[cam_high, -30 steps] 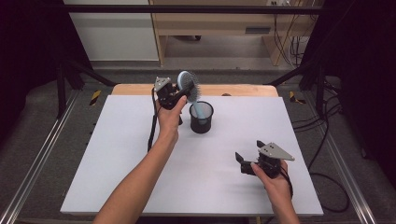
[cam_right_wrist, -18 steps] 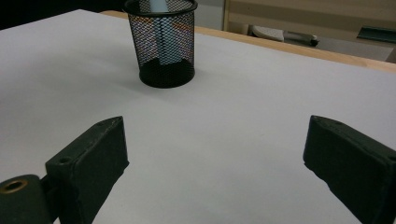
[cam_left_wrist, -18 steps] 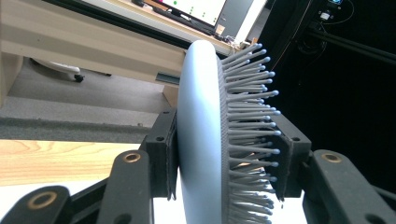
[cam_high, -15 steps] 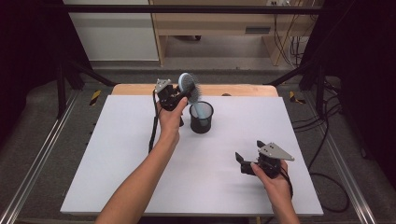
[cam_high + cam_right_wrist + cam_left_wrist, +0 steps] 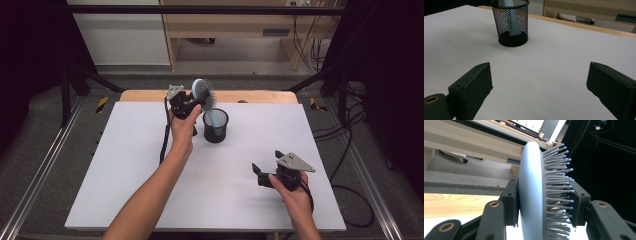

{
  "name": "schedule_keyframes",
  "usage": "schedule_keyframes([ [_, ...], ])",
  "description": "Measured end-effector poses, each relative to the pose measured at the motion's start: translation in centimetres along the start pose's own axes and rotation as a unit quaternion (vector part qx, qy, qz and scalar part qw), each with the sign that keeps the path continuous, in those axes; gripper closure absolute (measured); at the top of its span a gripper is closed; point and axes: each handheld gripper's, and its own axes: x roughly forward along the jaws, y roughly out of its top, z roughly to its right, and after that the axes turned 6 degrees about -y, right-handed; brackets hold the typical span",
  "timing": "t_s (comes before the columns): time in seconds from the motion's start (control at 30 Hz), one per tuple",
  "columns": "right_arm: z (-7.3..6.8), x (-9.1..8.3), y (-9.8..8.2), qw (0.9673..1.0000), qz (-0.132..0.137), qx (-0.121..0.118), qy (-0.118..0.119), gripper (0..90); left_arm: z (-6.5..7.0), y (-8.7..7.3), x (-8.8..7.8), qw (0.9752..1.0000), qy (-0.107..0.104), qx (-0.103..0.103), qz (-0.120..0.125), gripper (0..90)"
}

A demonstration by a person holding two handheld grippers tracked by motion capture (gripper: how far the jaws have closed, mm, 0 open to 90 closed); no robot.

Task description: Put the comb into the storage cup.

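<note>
A pale blue hairbrush [image 5: 203,94] stands with its handle down in a black mesh cup [image 5: 215,125] near the table's far middle. My left gripper [image 5: 192,103] is shut on the brush head. In the left gripper view the jaws press the brush's [image 5: 534,195] smooth back and its bristle side. The right gripper [image 5: 264,169] rests low at the table's near right, open, with nothing between its jaws. From the right gripper [image 5: 539,92] view the mesh cup [image 5: 511,23] stands ahead with the brush handle [image 5: 511,21] inside it.
The white table top [image 5: 125,165] has a wooden strip [image 5: 250,96] along its far edge. A black cable [image 5: 164,140] trails from the left gripper across the table. Metal rails [image 5: 35,175] run along both sides, and wooden furniture [image 5: 225,30] stands beyond the table.
</note>
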Motion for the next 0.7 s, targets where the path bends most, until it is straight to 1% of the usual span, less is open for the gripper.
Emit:
schedule_keyframes([
  [0.2, -0.03, 0.01, 0.00, 1.0000, -0.001, -0.001, 0.000, 6.4, 0.10, -0.13, 0.10, 1.0000, 0.001, 0.006, -0.002, 51.3],
  [0.47, -0.04, 0.01, -0.01, 1.0000, -0.001, -0.003, 0.000, 6.6, 0.18, -0.54, 0.25, 1.0000, 0.000, 0.005, -0.004, 51.1],
  [0.7, -0.06, 0.03, -0.01, 1.0000, -0.001, -0.002, 0.000, 6.5, 0.14, -0.54, 0.24, 1.0000, -0.001, 0.006, -0.005, 51.0],
])
